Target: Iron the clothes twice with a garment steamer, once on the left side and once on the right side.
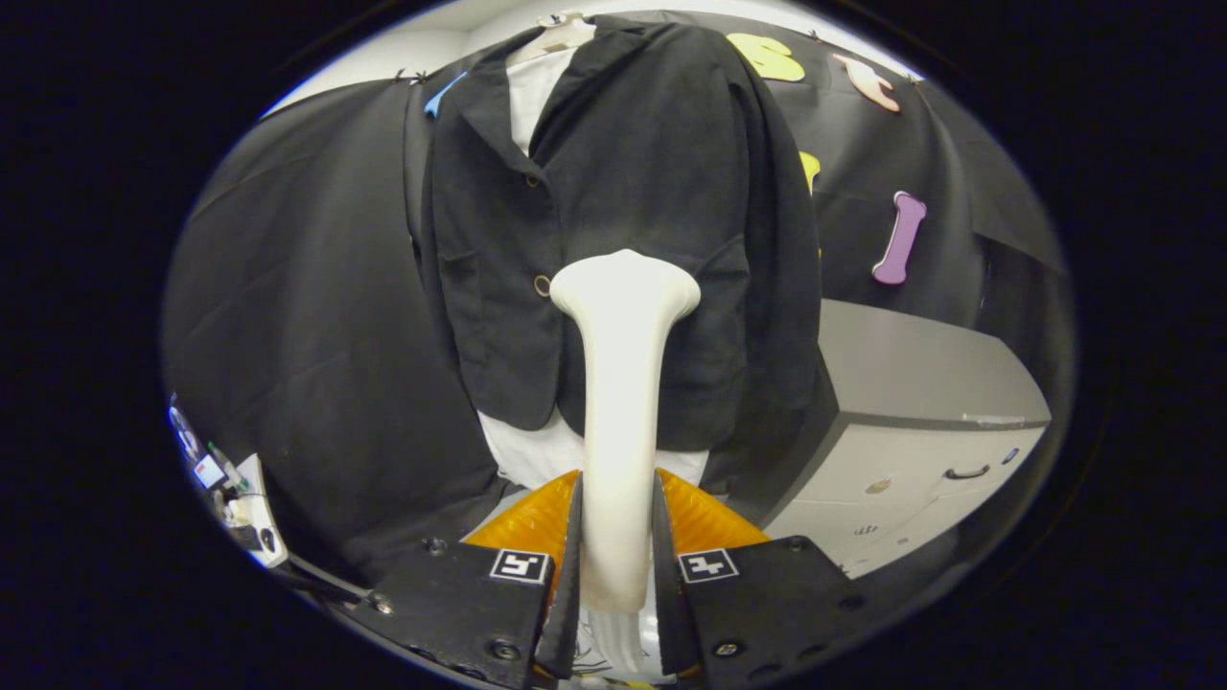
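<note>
Far left, low, beside the booth wall: small cluttered devices [225, 489], too small to make out

Centre: black jacket [613, 220] hangs on a pale hanger [561, 34] against the black cloth, front facing the gripper, lapels open over a white shirt [530, 91]; shirt hem shows below the jacket hem. Two buttons visible down the front edge, lower one just left of the steamer head

Gripper [618, 565] grasps the garment steamer [621, 383]: both fingers press on its cream handle, one each side. Steamer stands upright between the fingers, flared head beyond them at the jacket's lower front, about mid-width, just right of the button line. Whether the head touches the fabric, cannot tell

Right: grey cabinet [911, 431] with a dark drawer handle, beside the jacket's right hem
</note>
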### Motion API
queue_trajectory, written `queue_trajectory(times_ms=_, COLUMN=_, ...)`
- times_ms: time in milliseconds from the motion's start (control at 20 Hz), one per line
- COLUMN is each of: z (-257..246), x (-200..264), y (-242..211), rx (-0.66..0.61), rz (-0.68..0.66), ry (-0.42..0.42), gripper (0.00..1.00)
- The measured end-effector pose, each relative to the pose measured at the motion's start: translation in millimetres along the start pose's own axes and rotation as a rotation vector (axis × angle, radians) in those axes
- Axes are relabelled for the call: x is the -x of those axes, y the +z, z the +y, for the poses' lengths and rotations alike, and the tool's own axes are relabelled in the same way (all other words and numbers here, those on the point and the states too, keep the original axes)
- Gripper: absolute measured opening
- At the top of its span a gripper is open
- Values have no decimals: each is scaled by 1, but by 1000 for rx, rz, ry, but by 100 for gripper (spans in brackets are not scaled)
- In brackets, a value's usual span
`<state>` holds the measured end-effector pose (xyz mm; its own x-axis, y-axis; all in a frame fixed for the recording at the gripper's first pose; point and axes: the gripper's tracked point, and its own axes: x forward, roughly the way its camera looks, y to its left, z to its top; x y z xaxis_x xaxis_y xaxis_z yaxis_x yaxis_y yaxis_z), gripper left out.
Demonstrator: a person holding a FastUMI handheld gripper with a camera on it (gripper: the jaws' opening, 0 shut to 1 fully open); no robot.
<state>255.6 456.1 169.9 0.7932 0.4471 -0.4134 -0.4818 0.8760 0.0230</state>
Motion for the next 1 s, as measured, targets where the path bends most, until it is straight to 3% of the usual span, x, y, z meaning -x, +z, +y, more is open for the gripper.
queue_trajectory(times_ms=500, z=-7, x=-6, y=-34, rx=-30, rz=83, ry=-8, gripper=36)
queue_trajectory(times_ms=1000, z=4, x=30, y=21, rx=-59, rz=-49, ry=7, gripper=36)
